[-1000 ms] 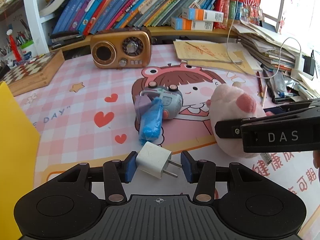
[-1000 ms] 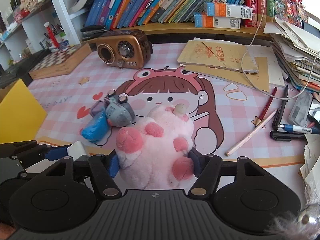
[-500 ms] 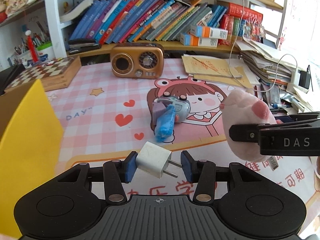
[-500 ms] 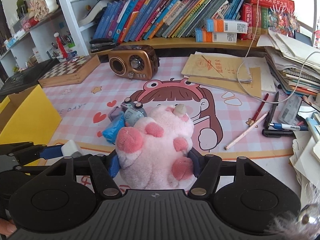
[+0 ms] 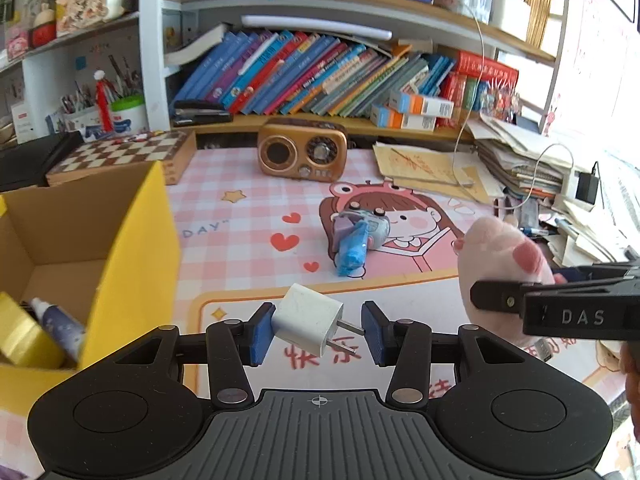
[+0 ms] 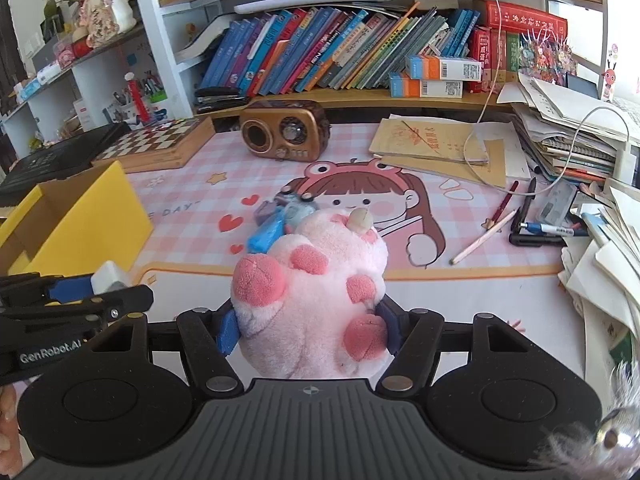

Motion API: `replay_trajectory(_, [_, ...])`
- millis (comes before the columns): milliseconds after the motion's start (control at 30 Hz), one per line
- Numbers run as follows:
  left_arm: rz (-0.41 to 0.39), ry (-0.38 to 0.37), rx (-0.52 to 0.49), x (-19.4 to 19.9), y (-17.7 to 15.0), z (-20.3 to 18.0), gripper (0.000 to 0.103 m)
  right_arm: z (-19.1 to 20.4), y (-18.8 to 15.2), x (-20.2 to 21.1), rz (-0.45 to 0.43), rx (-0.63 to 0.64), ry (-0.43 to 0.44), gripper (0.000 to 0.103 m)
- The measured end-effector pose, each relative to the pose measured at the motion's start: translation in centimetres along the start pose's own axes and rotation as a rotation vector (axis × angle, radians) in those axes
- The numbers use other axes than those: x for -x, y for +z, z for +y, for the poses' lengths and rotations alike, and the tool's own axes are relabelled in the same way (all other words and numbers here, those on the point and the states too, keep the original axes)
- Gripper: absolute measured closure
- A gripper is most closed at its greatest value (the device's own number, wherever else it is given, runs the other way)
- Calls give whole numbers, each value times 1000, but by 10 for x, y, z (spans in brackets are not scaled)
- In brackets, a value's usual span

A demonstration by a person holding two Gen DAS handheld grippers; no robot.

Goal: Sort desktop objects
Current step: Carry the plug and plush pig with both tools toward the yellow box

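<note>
The left tongs (image 5: 318, 334) are gripping a white plug adapter (image 5: 307, 318) between their blue pads, held above the worktop (image 5: 240, 216) just right of the open yellow box (image 5: 132, 264). Beside them to the right of the box, the right tongs (image 6: 308, 330) are squeezing a pink plush toy (image 6: 316, 296) clear of the mat. Farther from the box, a small toy and blue packet (image 5: 352, 246) are lying on the worktop, and a brown radio (image 5: 302, 154) is sitting beyond.

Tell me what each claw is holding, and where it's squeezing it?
The left claw pinches the white square plug charger end to end, body and prongs. The right claw squeezes the fluffy pink plush toy by its lower sides.
</note>
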State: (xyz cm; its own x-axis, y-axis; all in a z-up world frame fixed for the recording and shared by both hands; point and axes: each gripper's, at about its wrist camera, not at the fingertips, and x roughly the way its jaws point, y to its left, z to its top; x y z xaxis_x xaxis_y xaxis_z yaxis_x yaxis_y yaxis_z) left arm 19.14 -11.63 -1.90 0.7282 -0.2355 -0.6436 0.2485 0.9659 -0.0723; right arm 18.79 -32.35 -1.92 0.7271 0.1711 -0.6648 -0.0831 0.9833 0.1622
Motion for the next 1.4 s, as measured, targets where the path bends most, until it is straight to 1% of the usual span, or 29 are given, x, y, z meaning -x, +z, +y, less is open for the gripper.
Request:
replay_trajectory(367, [-47, -12, -3, 55, -23, 32, 58, 58, -27, 34, -22, 9, 1, 40])
replay_trajectory(767, [-61, 7, -2, 105, -52, 72, 58, 119, -56, 61, -29, 16, 16, 40])
replay_trajectory(1067, [-57, 39, 22, 135, -77, 107, 58, 170, -80, 70, -14, 42, 53, 40])
replay_trajectory(1400, [-62, 98, 61, 165, -101, 147, 58, 222, -100, 73, 6, 87, 112, 40])
